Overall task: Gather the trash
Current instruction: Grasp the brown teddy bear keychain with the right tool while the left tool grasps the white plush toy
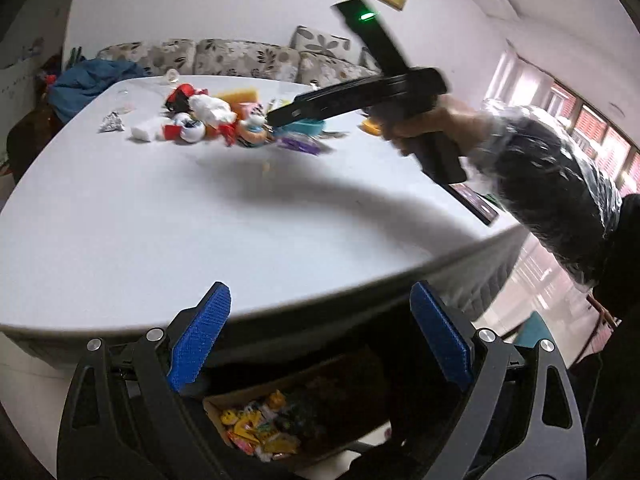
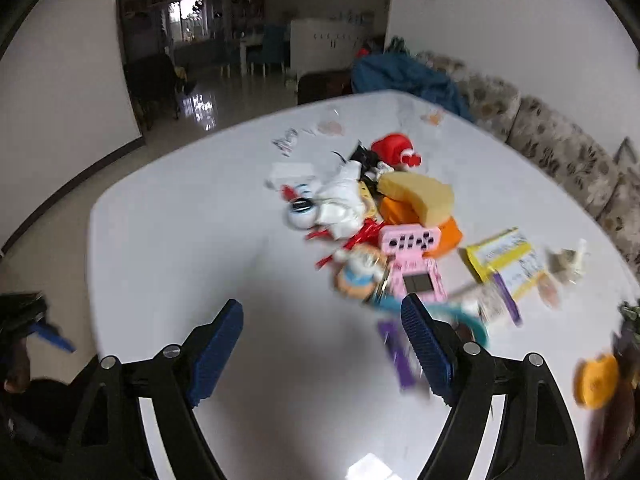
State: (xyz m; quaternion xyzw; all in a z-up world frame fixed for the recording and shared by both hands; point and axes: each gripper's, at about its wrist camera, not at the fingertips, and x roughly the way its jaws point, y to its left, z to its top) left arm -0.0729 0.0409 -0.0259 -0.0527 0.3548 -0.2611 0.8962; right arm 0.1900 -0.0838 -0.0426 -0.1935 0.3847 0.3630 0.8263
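Note:
A heap of trash and small toys [image 1: 216, 118] lies on the far part of the white table [image 1: 200, 220]. My left gripper [image 1: 322, 320] hangs open at the table's near edge, nothing between its blue pads [image 1: 204, 336]. Under it on the floor stands a cardboard box [image 1: 296, 400] with several colourful wrappers inside. My right gripper [image 2: 322, 332] is open and empty above the table, just short of the heap [image 2: 360, 208]. A purple wrapper [image 2: 396, 356] lies by its right pad [image 2: 428, 348], blurred. In the left wrist view the right gripper [image 1: 280, 114] reaches over the heap.
A yellow sponge [image 2: 420, 196], a pink toy game [image 2: 416, 272], a yellow card pack [image 2: 504, 260] and an orange disc [image 2: 596, 380] lie around the heap. A phone [image 1: 476, 204] rests at the table's right edge. A patterned sofa [image 1: 240, 56] runs behind the table.

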